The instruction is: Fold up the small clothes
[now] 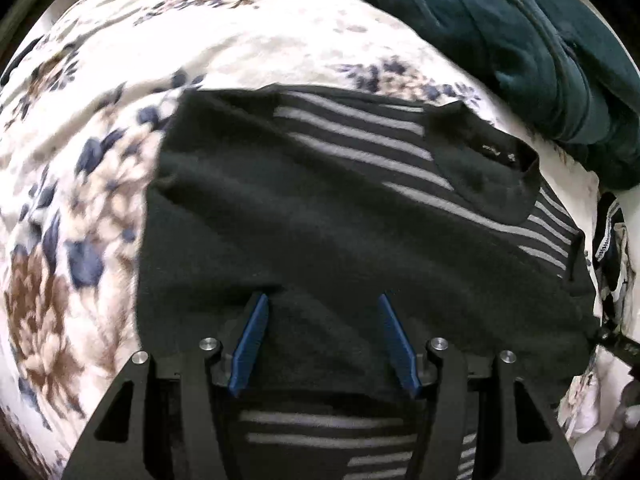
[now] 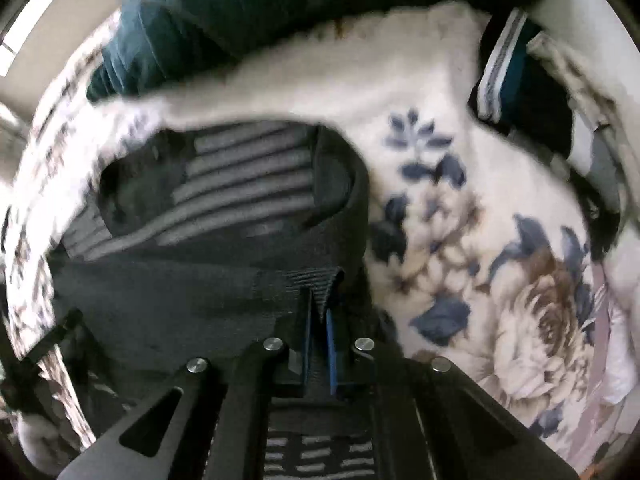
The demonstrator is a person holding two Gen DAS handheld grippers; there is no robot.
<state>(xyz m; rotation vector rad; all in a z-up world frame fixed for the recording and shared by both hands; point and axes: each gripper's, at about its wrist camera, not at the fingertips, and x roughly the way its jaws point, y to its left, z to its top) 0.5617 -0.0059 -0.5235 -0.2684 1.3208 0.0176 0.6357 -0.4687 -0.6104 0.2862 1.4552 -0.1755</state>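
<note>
While our left gripper (image 1: 322, 300) hangs with its blue jaws spread wide and nothing between them, it sits low over the dark striped garment (image 1: 320, 208), which fills the view just ahead of the fingers. Our right gripper (image 2: 319, 312) has its jaws pinched together on a ribbed edge of that same garment, the fabric bunching up between the blue pads (image 2: 330, 344). In the right wrist view the garment lies partly folded, a plain black panel nearest us and grey stripes showing beyond it. It rests on a floral blanket (image 1: 80, 184) covering the bed, cream with blue and brown flowers, which surrounds it on every side we can see. Farther off, a heap of dark teal clothing (image 1: 520, 40) lies on the blanket past the garment's far edge, close to it. Off to the right in the right wrist view, a dark item with white bands (image 2: 504, 68) sits well apart.
</note>
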